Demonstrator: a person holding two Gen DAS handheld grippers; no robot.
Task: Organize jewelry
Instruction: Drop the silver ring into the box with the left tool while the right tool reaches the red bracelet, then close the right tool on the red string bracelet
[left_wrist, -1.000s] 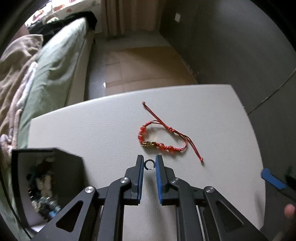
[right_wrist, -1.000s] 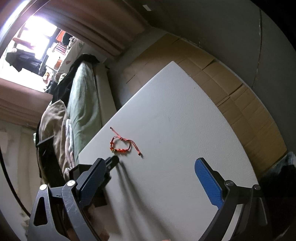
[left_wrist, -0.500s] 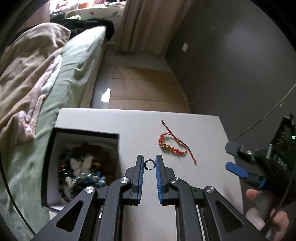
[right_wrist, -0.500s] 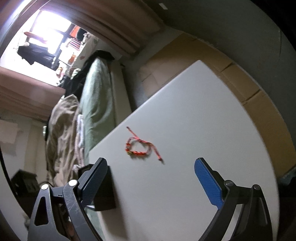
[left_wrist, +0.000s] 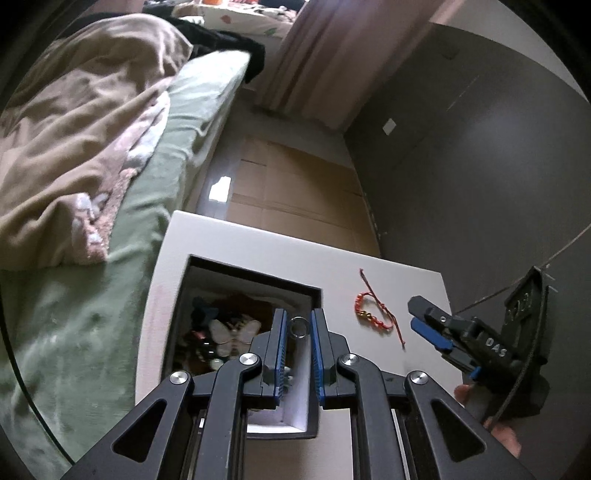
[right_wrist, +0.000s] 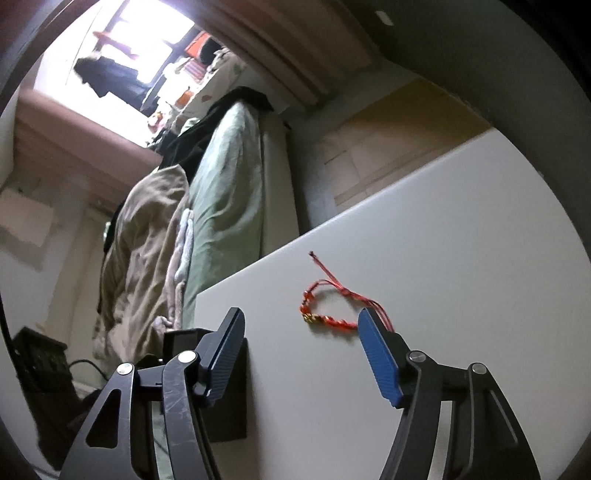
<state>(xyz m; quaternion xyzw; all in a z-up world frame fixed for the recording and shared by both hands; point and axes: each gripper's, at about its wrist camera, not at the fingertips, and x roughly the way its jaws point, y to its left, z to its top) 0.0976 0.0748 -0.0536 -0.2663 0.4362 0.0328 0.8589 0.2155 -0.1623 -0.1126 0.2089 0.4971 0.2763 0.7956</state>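
Ring (left_wrist: 298, 327) now over jewelry box (left_wrist: 255, 284)

White letters reading roughly "OAS" on the right gripper (left_wrist: 430, 326) body, no other legible text

Right tool (right_wrist: 301, 334) open; red bracelet (right_wrist: 332, 306) on white table (right_wrist: 461, 258) ahead.

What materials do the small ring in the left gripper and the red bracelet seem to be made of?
The ring looks like polished metal: silvery with a bright glint. The bracelet seems to be red braided cord with red beads and one gold-coloured, probably metal, charm.
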